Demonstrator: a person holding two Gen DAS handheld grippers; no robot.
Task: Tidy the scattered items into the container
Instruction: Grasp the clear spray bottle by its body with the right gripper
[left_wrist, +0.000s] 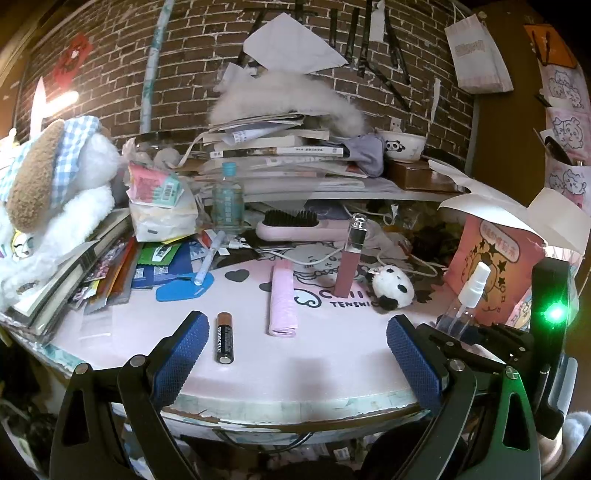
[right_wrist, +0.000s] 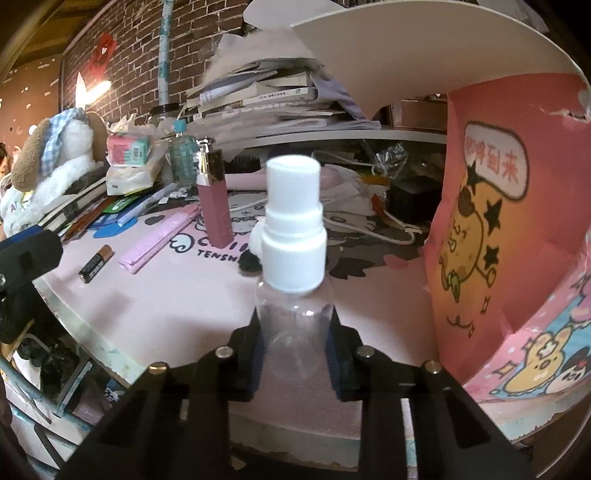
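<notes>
Brick wall (left_wrist: 184, 55) stands behind a cluttered pink desk (left_wrist: 314, 350). On this desk the right gripper (right_wrist: 295, 345) is clenched on a clear spray bottle (right_wrist: 293, 258), just beside the pink box (right_wrist: 509, 221), and the left gripper (left_wrist: 295, 339) stands wide open and holds nothing, with a battery (left_wrist: 224, 338) just inside its left pad. Only the left view shows the panda toy (left_wrist: 392, 288) whole; the right view hides most of it behind the bottle.

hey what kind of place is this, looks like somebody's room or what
Probably a cluttered desk in a bedroom or dorm: a plush dog, a stack of books and a hairbrush against a brick wall.
</notes>
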